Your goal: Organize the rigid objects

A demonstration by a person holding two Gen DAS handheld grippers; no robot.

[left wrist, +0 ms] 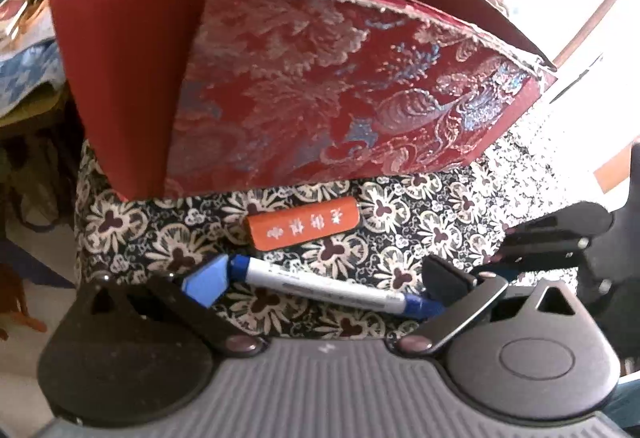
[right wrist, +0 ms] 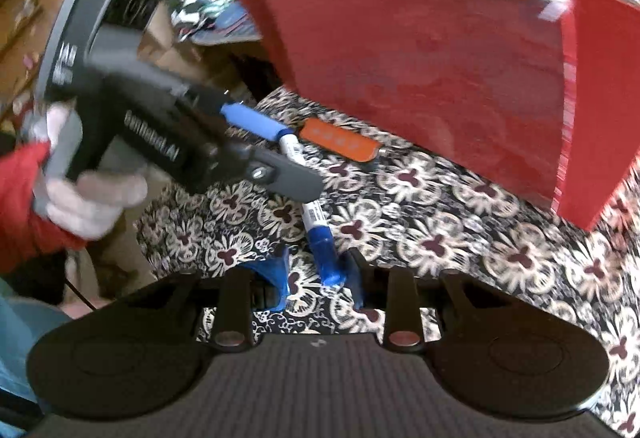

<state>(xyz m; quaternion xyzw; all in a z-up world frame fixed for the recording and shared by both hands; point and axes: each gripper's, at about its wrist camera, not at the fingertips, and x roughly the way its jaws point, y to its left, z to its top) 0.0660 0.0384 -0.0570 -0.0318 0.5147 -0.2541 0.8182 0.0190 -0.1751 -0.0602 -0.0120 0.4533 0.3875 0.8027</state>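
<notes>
On my left wrist view, the left hand-held gripper (left wrist: 316, 284) has its jaws spread wide, the blue pad (left wrist: 206, 284) at one end of the marker (left wrist: 332, 288) and the black finger at the other; the marker lies across the gap on the floral-patterned surface (left wrist: 420, 222), and I cannot tell whether either finger touches it. Just beyond it lies a small orange block (left wrist: 304, 224) with white characters, and behind that stands the big red brocade box (left wrist: 312, 78), its flaps up.

On my right wrist view, the right hand-held gripper (right wrist: 320, 278) is narrow, its blue fingertips (right wrist: 280, 274) flanking the marker's (right wrist: 316, 222) blue cap end; contact is blurred. The left hand-held gripper (right wrist: 272, 154) reaches in from the left, held by a gloved hand (right wrist: 88, 198). The orange block (right wrist: 340, 144) sits beside the red box (right wrist: 440, 78).
</notes>
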